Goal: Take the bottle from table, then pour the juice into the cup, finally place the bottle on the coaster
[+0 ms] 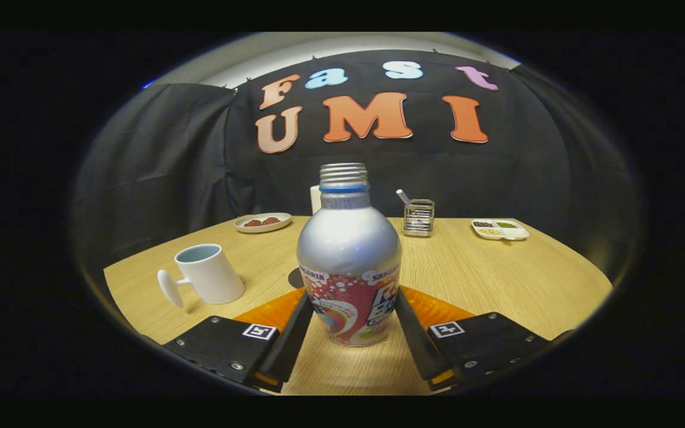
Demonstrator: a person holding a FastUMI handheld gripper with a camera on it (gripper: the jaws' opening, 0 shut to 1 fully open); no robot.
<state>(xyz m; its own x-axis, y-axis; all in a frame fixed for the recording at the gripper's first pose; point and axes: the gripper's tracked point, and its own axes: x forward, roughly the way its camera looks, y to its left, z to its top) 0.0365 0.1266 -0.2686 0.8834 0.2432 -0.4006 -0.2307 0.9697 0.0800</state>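
1. table (497, 279), round, wooden.
2. bottle (349, 261) upright, uncapped, between the gripper (351, 318) fingers; fingers seem to press both sides, probably gripped.
3. cup (209, 273) beside it, apart.
4. coaster (271, 312) behind the bottle's base.
5. step: take bottle. next: lift, tilt over cup.

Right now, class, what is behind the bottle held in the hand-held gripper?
Behind the bottle, an orange coaster shows on both sides, its middle covered. A white object peeks past the neck, mostly hidden. The hand-held gripper fingers flank the bottle.
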